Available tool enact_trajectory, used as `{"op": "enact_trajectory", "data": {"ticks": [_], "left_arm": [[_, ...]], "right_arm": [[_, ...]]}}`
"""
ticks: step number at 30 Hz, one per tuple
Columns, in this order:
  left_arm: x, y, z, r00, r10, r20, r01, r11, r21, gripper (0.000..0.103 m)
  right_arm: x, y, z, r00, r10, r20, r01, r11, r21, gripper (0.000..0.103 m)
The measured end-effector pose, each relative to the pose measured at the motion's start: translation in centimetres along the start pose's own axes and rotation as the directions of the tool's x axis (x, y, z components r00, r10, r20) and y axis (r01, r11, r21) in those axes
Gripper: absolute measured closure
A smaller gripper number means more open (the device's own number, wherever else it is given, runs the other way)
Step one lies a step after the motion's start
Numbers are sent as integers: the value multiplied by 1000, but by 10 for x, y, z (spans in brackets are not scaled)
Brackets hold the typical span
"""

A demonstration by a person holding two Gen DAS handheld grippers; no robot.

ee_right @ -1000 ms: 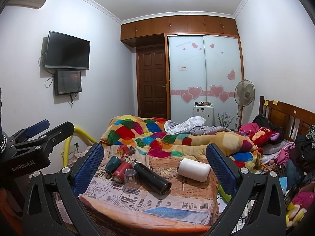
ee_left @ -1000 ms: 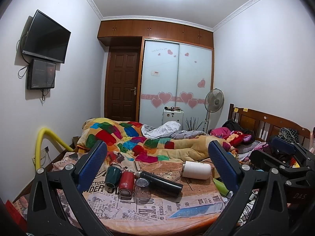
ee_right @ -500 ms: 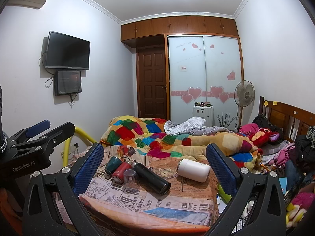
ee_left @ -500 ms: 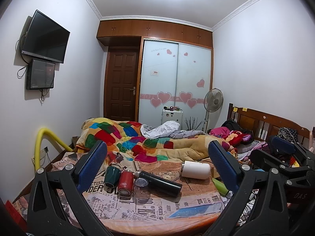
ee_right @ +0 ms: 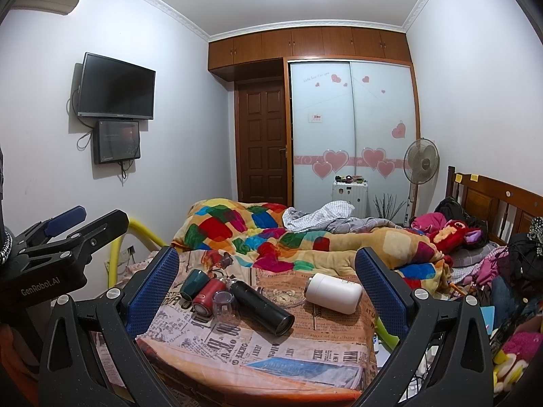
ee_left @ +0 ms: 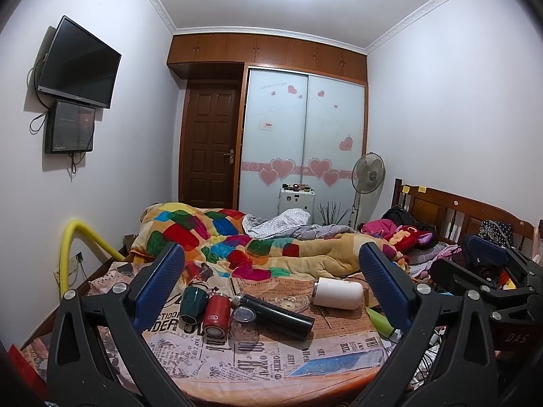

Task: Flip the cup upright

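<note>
Several cups lie on their sides on a newspaper-print cloth (ee_left: 271, 356) at the foot of the bed: a dark green cup (ee_left: 192, 304) (ee_right: 193, 283), a red cup (ee_left: 216, 315) (ee_right: 207, 296), a clear glass (ee_left: 243, 326) (ee_right: 224, 308), a black flask (ee_left: 275, 315) (ee_right: 262, 306) and a white cup (ee_left: 336, 293) (ee_right: 333, 292). My left gripper (ee_left: 271, 291) and right gripper (ee_right: 268, 291) are both open and empty, held back from the cups. The right gripper also shows in the left wrist view (ee_left: 488, 271), the left one in the right wrist view (ee_right: 57, 247).
A colourful quilt (ee_left: 237, 244) is bunched behind the cups. A clear glass dish (ee_left: 292, 302) lies between the flask and the white cup. A green object (ee_left: 380, 318) hangs at the cloth's right edge. Clothes and toys (ee_right: 475, 237) pile at the right by the headboard.
Both views have crept slightly forward toward the cups. The cups have not moved and both grippers stay open.
</note>
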State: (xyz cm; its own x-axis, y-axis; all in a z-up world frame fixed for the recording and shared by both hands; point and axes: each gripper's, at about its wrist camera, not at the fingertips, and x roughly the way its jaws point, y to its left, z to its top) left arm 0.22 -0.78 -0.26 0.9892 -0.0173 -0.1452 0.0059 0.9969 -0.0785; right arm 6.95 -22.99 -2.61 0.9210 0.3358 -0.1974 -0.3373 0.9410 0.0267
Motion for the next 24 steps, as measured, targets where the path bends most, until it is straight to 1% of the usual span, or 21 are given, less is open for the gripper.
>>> {"op": "enact_trajectory", "data": {"ticks": [3, 4, 8, 10, 16, 20, 24], "left_arm": [[1, -1, -1, 1000, 0, -3, 0, 1000, -1, 0], [2, -2, -2, 1000, 1, -5, -1, 1000, -3, 0], [9, 3, -5, 1000, 3, -17, -3, 1000, -15, 0], [16, 8, -7, 1000, 9, -27, -9, 1000, -19, 0], [45, 26, -19, 995, 41, -89, -45, 998, -43, 0], [72, 43, -35, 984, 84, -156, -94, 994, -58, 0], [108, 65, -56, 959, 121, -255, -146, 986, -80, 0]], "right_arm": [[-1, -4, -1, 1000, -1, -1, 1, 1000, 0, 0], [5, 8, 2, 1000, -1, -4, 1, 1000, -1, 0], [11, 17, 0, 1000, -3, -20, 3, 1000, -4, 0], [12, 9, 1, 1000, -2, -29, 2, 1000, -8, 0], [39, 1, -10, 995, -9, -101, 6, 1000, -28, 0], [73, -5, -22, 984, -7, -181, -2, 999, -50, 0], [111, -7, -35, 966, -7, -260, -18, 995, -94, 0]]}}
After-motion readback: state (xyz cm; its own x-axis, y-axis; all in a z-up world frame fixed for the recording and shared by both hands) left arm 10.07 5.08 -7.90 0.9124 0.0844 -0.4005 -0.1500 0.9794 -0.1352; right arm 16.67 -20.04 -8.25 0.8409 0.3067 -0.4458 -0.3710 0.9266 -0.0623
